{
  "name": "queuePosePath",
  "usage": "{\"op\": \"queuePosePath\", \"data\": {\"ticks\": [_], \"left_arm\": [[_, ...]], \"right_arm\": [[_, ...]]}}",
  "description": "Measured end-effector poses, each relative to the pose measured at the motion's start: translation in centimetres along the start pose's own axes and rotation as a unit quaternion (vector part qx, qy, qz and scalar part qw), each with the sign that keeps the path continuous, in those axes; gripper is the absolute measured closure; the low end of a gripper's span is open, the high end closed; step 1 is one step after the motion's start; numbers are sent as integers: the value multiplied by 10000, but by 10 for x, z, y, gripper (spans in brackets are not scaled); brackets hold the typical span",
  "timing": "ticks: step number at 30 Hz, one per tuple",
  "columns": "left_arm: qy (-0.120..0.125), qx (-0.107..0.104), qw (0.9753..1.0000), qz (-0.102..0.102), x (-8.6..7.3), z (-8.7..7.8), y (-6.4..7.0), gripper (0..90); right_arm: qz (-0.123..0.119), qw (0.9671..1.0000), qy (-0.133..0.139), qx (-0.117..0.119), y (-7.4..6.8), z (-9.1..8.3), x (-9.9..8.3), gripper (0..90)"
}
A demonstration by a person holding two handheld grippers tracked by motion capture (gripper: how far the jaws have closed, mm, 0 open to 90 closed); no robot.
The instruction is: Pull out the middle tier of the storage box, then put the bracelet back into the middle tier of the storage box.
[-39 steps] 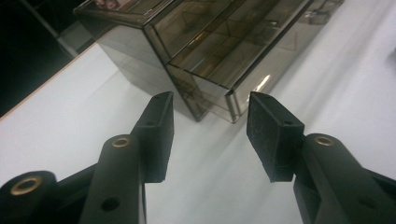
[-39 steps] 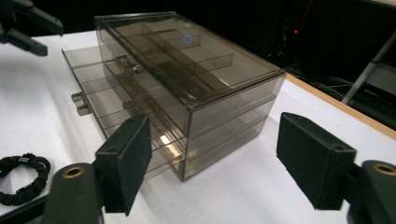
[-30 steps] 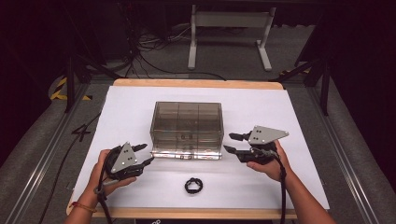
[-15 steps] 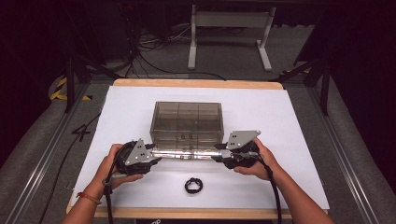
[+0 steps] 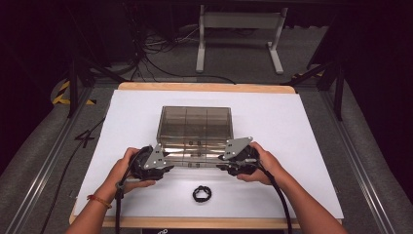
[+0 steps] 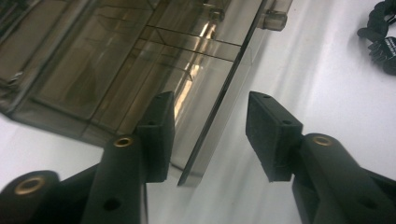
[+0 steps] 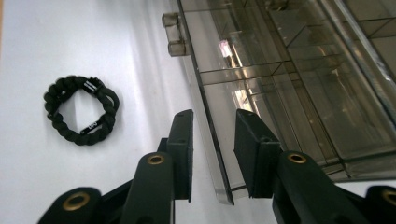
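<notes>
White surface [image 5: 302, 136] setup: both hand-held grippers, left [image 6: 210, 135] and right [image 7: 212, 154], sit open around the closed box's [image 5: 196, 127] front lid edge, nothing lifted yet, bracelet [image 5: 201, 194] untouched.

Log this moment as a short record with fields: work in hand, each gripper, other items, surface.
work in hand: smoky clear compartment box, its front lid edge straddled at both near corners
left gripper: open, jaws either side of the lid edge
right gripper: open, jaws either side of the lid edge
other item: black braided bracelet, lying in front of the box, untouched
surface: white sheet on the table
</notes>
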State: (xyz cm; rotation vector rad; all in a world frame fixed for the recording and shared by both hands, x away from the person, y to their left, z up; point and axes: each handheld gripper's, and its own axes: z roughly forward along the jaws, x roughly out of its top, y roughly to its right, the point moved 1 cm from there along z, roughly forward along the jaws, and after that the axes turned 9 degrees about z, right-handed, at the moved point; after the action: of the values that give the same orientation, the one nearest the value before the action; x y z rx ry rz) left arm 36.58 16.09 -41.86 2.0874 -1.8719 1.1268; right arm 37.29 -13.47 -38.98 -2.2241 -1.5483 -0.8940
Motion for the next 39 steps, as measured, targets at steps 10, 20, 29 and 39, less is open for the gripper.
{"op": "queuePosePath", "data": {"ticks": [10, 20, 29, 39], "left_arm": [[-64, -146, 9998, 104, 4, 7, 0, 691], [-141, -337, 9992, 173, 7, 9, -1, 716], [-323, -517, 9977, 287, 10, 8, 3, 743], [-642, -575, 9954, 415, 17, 7, 6, 757]], "right_arm": [[-184, 9996, -223, -45, 0, 7, 2, 827], [-228, 9994, -247, 67, 0, 8, 0, 834], [-327, 9988, -347, 122, -4, 7, -1, 843], [-376, 9984, -416, 102, -8, 7, 0, 845]]}}
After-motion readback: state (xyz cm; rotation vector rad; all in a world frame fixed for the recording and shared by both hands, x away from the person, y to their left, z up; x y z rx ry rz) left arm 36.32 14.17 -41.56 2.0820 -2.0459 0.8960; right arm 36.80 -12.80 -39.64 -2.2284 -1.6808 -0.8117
